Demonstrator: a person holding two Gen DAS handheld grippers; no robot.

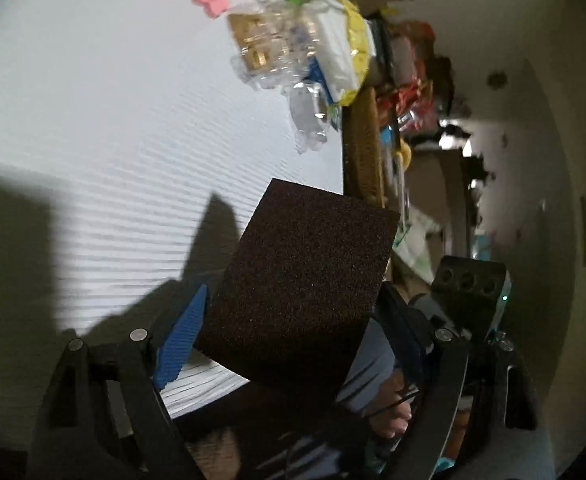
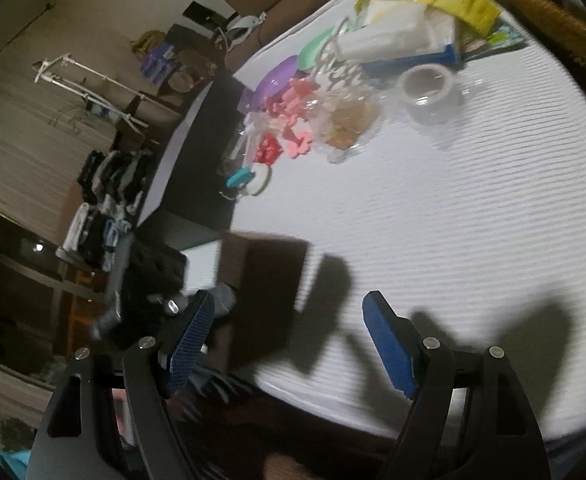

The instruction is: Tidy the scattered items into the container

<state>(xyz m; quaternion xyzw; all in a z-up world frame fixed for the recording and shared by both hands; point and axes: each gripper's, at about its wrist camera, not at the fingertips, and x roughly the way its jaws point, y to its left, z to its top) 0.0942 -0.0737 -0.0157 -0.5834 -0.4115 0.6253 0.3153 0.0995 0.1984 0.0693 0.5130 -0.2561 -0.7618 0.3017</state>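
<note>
left wrist view: a dark gritty sponge block, likely light and squashy, sits gripped by its flat sides in the left gripper over the table's near edge; right wrist view: the right gripper gapes empty.

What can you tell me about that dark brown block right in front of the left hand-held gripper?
The dark brown block looks like a squarish sponge or sanding block with a grainy, speckled face. It sits tilted between the fingers of the left hand-held gripper, above the near edge of the white ribbed table cover. Whether the pads press it is unclear.
</note>
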